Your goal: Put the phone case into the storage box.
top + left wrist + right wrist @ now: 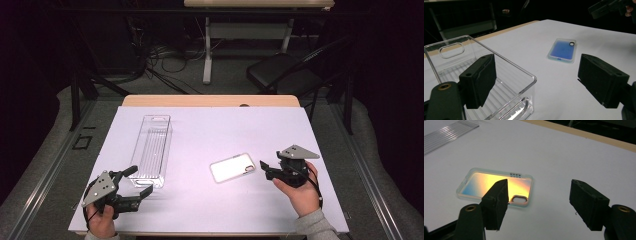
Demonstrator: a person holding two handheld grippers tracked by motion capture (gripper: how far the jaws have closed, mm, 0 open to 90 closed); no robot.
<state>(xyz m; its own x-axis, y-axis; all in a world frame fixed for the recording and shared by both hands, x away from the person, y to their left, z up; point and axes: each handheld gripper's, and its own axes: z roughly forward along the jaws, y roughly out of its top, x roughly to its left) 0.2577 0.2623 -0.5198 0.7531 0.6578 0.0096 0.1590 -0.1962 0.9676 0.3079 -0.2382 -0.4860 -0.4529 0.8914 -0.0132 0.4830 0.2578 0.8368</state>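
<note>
The phone case lies flat on the white table, right of centre in the high view, just left of the right gripper. It has a clear soft-looking rim and a glossy iridescent back with a camera cut-out at the end nearest that gripper. I judge it light, thin and somewhat springy: an empty shell that will flex if squeezed hard across its width, and its slick back offers little friction. Lying flush with the table, it gives no edge to get under from above, so the best hold is probably across the short end by the cut-out, one jaw tipped under the rim, or across the two long edges once it is tilted up.

In the right gripper view the case sits in the left half of the frame, the left jaw overlapping it in the picture; the jaws stand fairly wide apart with bare table between them, gripping nothing. Whether that left jaw touches the rim is hard to tell from this angle.

The left gripper, at lower left of the high view, has wide jaws straddling the near corner of the clear plastic tray without pressing on it.
</note>
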